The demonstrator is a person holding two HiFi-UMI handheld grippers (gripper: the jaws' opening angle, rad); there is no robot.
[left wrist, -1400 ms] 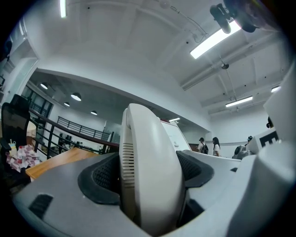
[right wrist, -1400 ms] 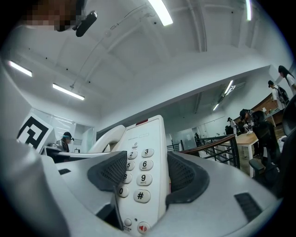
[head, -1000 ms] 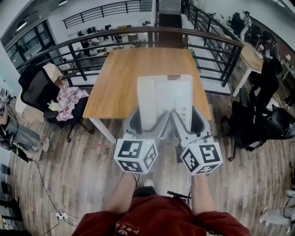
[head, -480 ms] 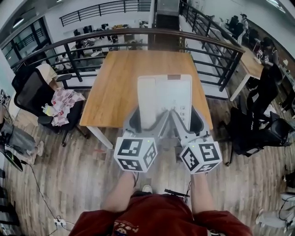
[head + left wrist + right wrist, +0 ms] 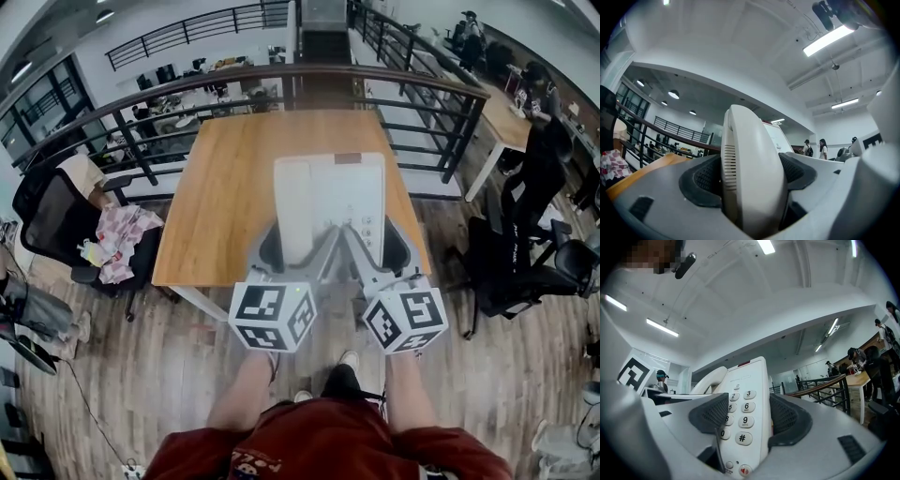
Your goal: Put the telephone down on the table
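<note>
Not done yet. White telephone (image 5: 330, 202) held up in the air, tipped up, not resting on the wooden desk (image 5: 234, 178). Seems to hang over the near end of the desk. Left gripper (image 5: 750, 173) fingers (image 5: 704, 177) squeezed tight on the handset side. Right gripper (image 5: 745, 416) fingers (image 5: 787, 417) squeezed tight on the button side. Left to do, most likely: lower it flat onto the desk, then let go.
</note>
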